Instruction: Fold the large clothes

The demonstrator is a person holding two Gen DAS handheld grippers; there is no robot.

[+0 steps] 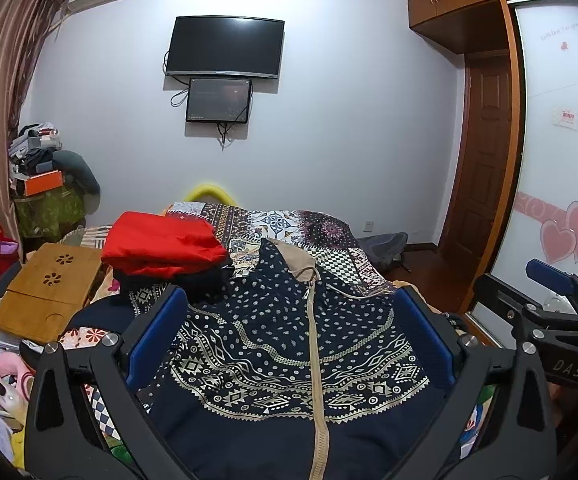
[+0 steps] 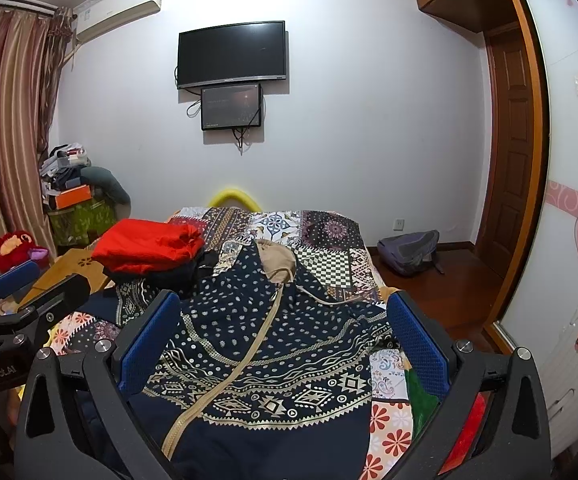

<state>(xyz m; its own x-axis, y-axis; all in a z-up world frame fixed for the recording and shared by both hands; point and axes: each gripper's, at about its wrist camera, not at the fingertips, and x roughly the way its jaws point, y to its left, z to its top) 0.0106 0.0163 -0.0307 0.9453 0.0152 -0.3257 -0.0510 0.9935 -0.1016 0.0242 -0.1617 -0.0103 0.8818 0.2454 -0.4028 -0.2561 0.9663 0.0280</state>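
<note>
Left wrist view: one navy patterned hoodie (image 1: 289,340) lies spread on the patchwork bed (image 1: 329,240), long axis along the beige zipper (image 1: 315,360), hood toward the wall TV (image 1: 225,46). One folded red garment (image 1: 161,246) lies left of the hood. Two grippers: left gripper (image 1: 289,344) and right gripper (image 2: 285,348) both spread wide above the hoodie, holding nothing.
</note>
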